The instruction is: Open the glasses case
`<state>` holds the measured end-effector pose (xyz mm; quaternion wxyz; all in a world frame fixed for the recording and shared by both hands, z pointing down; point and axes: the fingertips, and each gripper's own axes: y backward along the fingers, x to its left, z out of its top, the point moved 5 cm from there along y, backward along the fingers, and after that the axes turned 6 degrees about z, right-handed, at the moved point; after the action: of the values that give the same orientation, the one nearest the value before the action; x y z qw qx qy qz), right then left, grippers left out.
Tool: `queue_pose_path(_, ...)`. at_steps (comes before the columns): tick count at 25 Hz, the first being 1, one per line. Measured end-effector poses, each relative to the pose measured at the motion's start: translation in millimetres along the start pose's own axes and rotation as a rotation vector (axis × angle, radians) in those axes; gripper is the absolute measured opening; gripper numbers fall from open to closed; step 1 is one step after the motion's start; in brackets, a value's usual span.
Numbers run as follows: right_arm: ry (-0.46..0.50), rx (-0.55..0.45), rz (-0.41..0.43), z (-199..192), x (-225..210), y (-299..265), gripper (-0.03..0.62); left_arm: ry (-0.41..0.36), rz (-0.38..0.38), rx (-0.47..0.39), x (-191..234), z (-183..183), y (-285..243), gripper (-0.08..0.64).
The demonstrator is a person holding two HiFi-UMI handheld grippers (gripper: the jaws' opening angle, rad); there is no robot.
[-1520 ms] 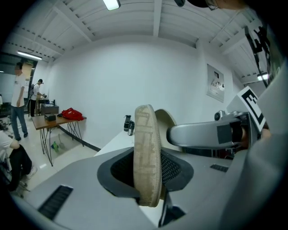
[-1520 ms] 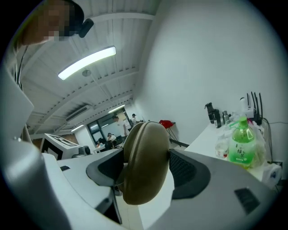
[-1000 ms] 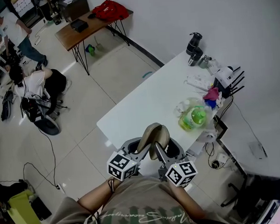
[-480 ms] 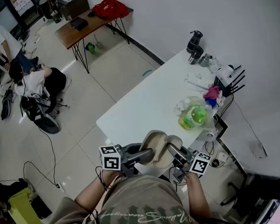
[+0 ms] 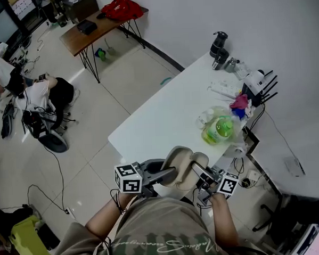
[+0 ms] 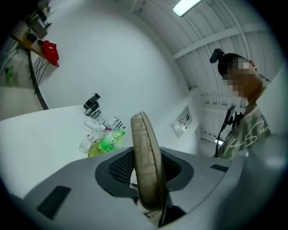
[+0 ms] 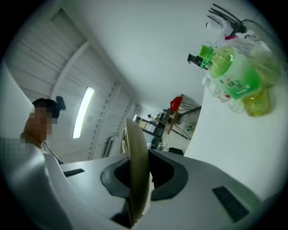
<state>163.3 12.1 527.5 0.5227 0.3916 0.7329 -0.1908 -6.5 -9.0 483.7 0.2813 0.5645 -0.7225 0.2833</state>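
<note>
Left gripper (image 5: 167, 175) clamped on thick left shell (image 5: 177, 159) of tan glasses case (image 5: 187, 170); case partly open, held in the air beside near edge of white table (image 5: 159, 124); right gripper (image 5: 201, 176) jaws, just closed down, pinching thin right shell (image 5: 200, 161)

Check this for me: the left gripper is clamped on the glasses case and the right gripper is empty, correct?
No. The right gripper isn't empty: its jaws have just been closing and pinch the glasses case too, as the right gripper view shows. The left gripper is clamped on it, as you said.
</note>
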Motion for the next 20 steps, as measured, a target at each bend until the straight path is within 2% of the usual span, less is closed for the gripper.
queue_pose_path(3,-0.012,-0.032,-0.045,1,-15,7,0.044,-0.039,0.021,-0.01,0,1,1,0.14)
queue_pose_path(6,-0.076,-0.1,-0.128,1,-43,24,0.044,-0.025,0.094,-0.048,13,4,16,0.152)
queue_pose_path(8,-0.098,-0.144,-0.213,1,-73,40,0.044,-0.026,0.163,-0.06,25,4,28,0.152)
queue_pose_path(11,-0.157,-0.186,-0.417,-10,-128,61,0.044,-0.039,0.218,-0.061,31,1,39,0.152)
queue_pose_path(13,-0.184,-0.166,-0.556,-23,-160,64,0.044,-0.07,0.226,-0.04,26,-3,41,0.152)
queue_pose_path(15,-0.174,-0.111,-0.661,-37,-187,61,0.044,-0.11,0.238,-0.003,21,-12,40,0.152)
queue_pose_path(17,-0.162,-0.055,-0.736,-49,-208,55,0.044,-0.127,0.256,0.024,18,-23,39,0.152)
queue_pose_path(20,-0.131,0.005,-0.826,-63,-229,47,0.044,-0.092,0.271,0.035,18,-39,39,0.152)
